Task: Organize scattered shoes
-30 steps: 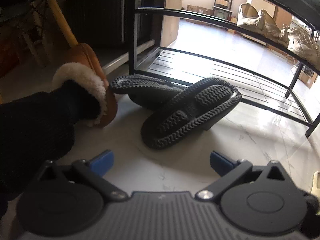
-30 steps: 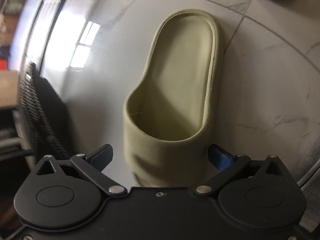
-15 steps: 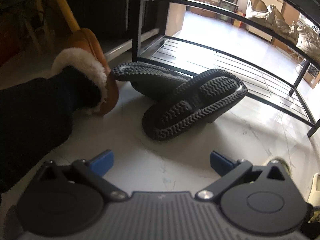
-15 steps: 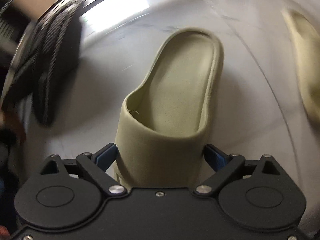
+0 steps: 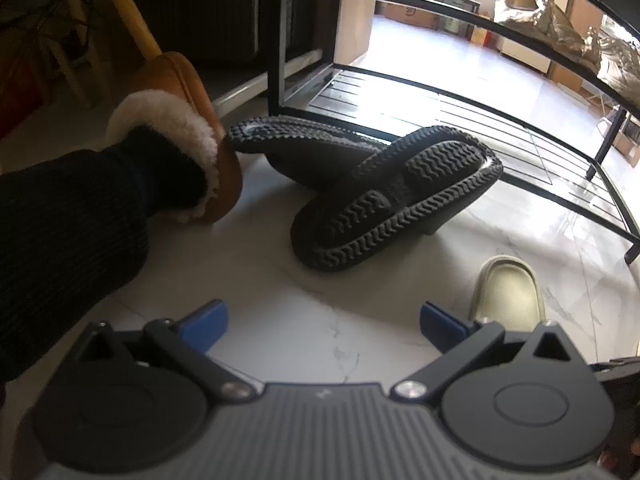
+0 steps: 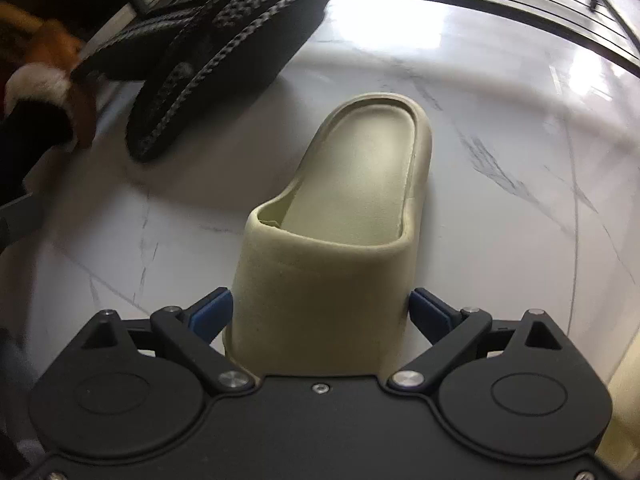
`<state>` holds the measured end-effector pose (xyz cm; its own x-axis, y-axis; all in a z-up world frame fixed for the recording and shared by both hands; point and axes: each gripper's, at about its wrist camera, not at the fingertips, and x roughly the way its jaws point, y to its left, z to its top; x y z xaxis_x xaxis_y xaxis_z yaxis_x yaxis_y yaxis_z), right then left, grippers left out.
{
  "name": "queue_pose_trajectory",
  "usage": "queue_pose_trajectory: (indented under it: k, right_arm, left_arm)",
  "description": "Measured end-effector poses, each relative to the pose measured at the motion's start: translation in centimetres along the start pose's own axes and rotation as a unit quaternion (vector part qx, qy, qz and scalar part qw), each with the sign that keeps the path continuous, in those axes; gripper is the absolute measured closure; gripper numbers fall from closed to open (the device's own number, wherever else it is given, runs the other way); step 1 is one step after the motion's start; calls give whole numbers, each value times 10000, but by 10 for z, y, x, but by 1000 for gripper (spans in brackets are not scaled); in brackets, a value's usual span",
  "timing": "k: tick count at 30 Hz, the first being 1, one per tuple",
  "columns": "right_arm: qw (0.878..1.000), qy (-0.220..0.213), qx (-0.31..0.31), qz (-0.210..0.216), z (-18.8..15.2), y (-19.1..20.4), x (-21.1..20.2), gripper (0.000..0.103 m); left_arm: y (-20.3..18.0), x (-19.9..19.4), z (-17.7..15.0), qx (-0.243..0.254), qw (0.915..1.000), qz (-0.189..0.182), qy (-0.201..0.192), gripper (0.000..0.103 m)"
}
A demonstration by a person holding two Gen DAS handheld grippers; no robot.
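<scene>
My right gripper [image 6: 320, 312] is shut on the toe end of an olive-green slide [image 6: 352, 208], its blue fingers pressed against both sides; the slide's heel points away over the marble floor. The same slide shows in the left wrist view [image 5: 506, 292] at the lower right. Two black slippers [image 5: 392, 196] lie overturned and stacked, soles up, in front of the black metal shoe rack [image 5: 440, 96]; they also show in the right wrist view [image 6: 216, 56]. My left gripper [image 5: 323, 322] is open and empty, low over the floor short of the black slippers.
A tan slipper with white fleece lining [image 5: 188, 136], worn on a foot with a dark trouser leg, stands left of the black slippers. A yellow chair leg [image 5: 128, 8] rises behind it. Bags [image 5: 560, 36] lie beyond the rack. A second olive slide edge [image 6: 628, 400] shows at the right.
My right gripper closed on the olive slide and swung it left toward the black slippers and rack. The slide has come into the left wrist view. My left gripper barely moved.
</scene>
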<state>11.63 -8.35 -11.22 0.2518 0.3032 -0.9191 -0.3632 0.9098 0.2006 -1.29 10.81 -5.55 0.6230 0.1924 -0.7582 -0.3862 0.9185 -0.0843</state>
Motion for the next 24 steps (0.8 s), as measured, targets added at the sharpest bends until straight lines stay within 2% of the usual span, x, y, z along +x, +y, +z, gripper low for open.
queue_pose_trajectory:
  k: [3, 12, 15, 19, 22, 24]
  right_arm:
    - [9998, -21, 202, 60, 0, -7, 6, 4]
    - [9933, -209, 1073, 383, -7, -14, 6, 2]
    - [9868, -460, 1419, 629, -18, -25, -12, 2]
    - [9705, -1038, 1949, 962, -49, -54, -50, 2]
    - [9550, -1607, 2279, 1014, -79, -79, -80, 1]
    - [9353, -2197, 2599, 975, -113, -104, -111, 1]
  left_arm:
    - [0, 2, -1, -4, 10000, 15, 36, 1]
    - [-5, 3, -3, 48, 9999, -74, 87, 1]
    - [-8, 3, -4, 52, 9998, -152, 123, 1]
    - [-16, 2, -6, 77, 9995, -268, 175, 1]
    - [-27, -1, -9, 158, 9991, -349, 165, 1]
    - [-37, -5, -11, 205, 9989, -398, 159, 1]
